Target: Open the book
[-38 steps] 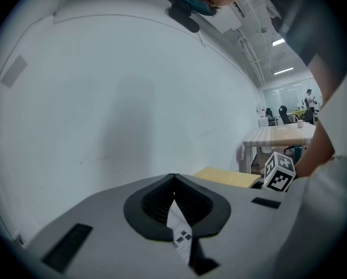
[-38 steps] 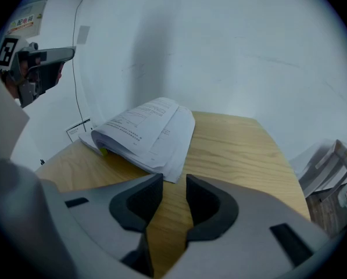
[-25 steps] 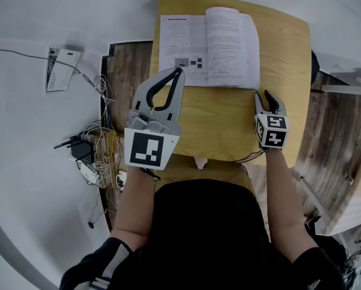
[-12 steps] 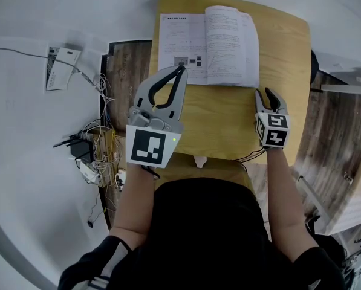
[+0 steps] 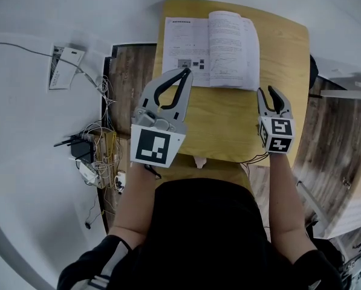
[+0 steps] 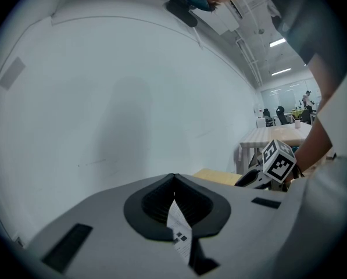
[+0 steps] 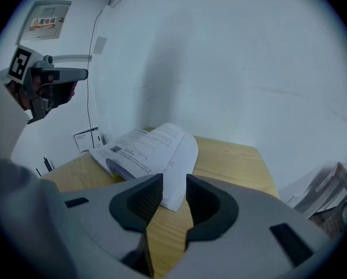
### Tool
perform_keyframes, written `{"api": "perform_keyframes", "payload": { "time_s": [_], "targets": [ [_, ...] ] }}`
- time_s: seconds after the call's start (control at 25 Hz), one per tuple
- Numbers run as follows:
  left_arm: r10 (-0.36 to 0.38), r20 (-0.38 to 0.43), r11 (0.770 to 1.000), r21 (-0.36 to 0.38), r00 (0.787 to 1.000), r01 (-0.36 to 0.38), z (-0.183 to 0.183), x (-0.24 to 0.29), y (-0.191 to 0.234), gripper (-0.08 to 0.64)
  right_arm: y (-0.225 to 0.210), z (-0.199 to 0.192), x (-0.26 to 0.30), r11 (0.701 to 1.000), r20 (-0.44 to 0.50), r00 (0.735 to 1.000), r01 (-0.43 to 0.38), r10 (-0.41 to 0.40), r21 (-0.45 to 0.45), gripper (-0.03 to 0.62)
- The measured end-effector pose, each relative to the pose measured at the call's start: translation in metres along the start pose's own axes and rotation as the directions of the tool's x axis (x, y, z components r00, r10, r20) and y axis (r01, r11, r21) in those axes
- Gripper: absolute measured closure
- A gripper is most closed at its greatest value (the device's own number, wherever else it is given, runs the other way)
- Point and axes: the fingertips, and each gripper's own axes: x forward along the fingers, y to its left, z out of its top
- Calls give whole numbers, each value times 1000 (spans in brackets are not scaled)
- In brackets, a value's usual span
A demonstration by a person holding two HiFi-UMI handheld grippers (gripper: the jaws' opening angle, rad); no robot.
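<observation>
1. The table [image 5: 234,122] is a light wooden top with rounded corners, and everything below is placed against it.
2. The book [image 5: 210,48] lies open and flat at the table's far edge, left of its middle. Its printed pages face up, and the right-hand pages bulge upward a little.
3. The left gripper [image 5: 183,72] hangs above the table's left side, its tip over the near edge of the book's left page. Its tongs are closed, with the tips meeting. In the left gripper view a thin sliver of white printed paper shows in the slit behind those tips. I cannot tell whether that paper is pinched or only seen through the gap.
4. The right gripper [image 5: 269,94] is over the table's right side, near the front edge and clear of the book. Its tongs stand a narrow way apart with nothing between the pads. In the right gripper view, bare tabletop and the book's near corner show beyond them.
5. A tangle of cables [image 5: 97,153] sits on the floor to the left of the table's near corner.
6. A white sheet [image 5: 65,68] lies on the floor farther to the table's left.
</observation>
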Motion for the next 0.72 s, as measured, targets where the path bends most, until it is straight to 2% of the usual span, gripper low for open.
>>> {"api": "perform_keyframes", "payload": {
  "time_s": [0.32, 0.48, 0.72],
  "targets": [
    [7, 39, 1000, 22, 999, -8, 13, -15, 11, 549, 23, 50, -25, 998, 110, 994, -7, 14, -58, 459],
    [4, 58, 1000, 27, 998, -6, 23, -23, 18, 549, 36, 79, -38, 995, 160, 987, 15, 2, -103, 459],
    [-7, 100, 999, 52, 995, 2, 39, -35, 28, 549, 54, 115, -64, 992, 241, 970, 43, -14, -117, 459]
  ]
}}
